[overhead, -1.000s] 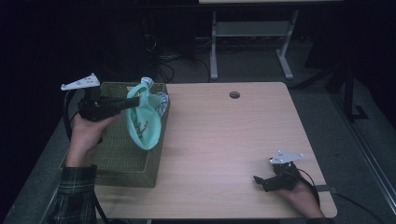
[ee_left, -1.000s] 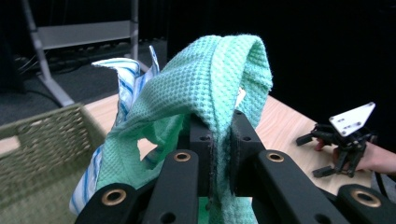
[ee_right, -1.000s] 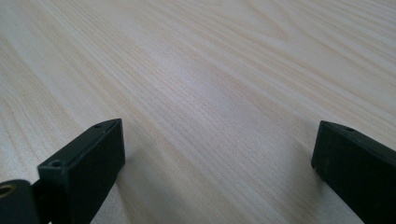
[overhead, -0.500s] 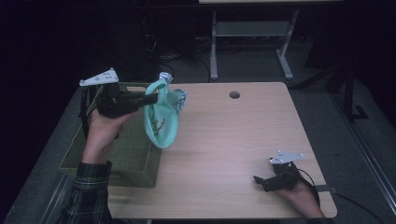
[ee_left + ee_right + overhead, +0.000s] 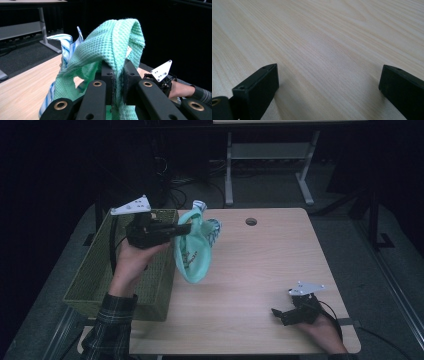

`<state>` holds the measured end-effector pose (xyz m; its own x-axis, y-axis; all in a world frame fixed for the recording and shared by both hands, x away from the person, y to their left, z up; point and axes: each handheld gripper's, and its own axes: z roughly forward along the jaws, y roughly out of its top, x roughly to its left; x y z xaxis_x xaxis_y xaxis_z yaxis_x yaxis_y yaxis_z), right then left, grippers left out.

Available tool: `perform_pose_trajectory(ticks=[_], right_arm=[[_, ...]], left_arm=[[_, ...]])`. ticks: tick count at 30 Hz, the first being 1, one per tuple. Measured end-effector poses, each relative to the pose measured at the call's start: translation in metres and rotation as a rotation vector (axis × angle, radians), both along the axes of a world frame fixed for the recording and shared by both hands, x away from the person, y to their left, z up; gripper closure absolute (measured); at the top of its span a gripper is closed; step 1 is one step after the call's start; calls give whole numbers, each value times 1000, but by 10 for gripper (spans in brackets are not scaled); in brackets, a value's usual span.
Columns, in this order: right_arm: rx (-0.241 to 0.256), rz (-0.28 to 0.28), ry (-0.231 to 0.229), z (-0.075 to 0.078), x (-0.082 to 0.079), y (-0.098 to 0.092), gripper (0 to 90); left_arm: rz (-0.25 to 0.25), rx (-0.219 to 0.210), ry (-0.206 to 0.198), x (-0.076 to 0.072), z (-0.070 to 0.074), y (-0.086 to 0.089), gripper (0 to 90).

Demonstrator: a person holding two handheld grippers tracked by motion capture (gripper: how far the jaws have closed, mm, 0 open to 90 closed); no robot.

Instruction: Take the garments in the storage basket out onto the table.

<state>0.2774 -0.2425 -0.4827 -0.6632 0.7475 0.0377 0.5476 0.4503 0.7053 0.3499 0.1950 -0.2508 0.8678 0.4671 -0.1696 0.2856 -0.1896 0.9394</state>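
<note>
Evidently I had my left gripper [image 5: 186, 226] clamped on a fold of the green towel [image 5: 192, 252], hanging clear above the table's [image 5: 260, 270] far left beside the basket [image 5: 95, 275], while my right gripper [image 5: 278, 315], spread empty, rested near right.

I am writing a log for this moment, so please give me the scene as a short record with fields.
left gripper: jaws shut on the green cloth, held up in the air
green cloth: hangs down above the table edge next to the basket
striped cloth: blue and white, bunched with the green cloth
basket: green, woven, at the left end of the table
right gripper: jaws open, holding nothing, low over the table near its right front corner
</note>
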Motion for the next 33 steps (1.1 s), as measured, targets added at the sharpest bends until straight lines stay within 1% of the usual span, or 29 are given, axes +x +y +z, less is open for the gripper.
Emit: perform_pose_trajectory(ticks=[5,8,9,12,13,14,16,20,22,25,26,28,33], right_arm=[[0,2,-3,0,0,0,24],[2,-2,3,0,0,0,24],[2,1,0,0,0,0,24],[3,-2,3,0,0,0,24],[3,-2,3,0,0,0,24],[3,-2,3,0,0,0,24],[2,1,0,0,0,0,24],[2,0,0,0,0,0,24],[2,-2,3,0,0,0,24],[2,-2,3,0,0,0,24],[2,-2,3,0,0,0,24],[2,-2,3,0,0,0,24],[1,-1,0,0,0,0,24]], left_arm=[[-20,0,4,-1,-8,-13,815],[-47,9,10,-1,-17,-25,815],[-47,9,10,-1,-17,-25,815],[-62,4,15,-1,-25,-34,816],[-66,8,14,-1,-27,-36,816],[-72,6,10,-1,-32,-42,816],[-74,3,15,-1,-34,-44,815],[-91,13,26,-1,-43,-54,816],[-108,19,32,-1,-48,-59,816],[-125,38,35,-1,-54,-68,816],[-128,44,34,-2,-56,-70,816],[-140,41,33,-2,-59,-75,816],[-158,47,8,-5,-69,-88,814]])
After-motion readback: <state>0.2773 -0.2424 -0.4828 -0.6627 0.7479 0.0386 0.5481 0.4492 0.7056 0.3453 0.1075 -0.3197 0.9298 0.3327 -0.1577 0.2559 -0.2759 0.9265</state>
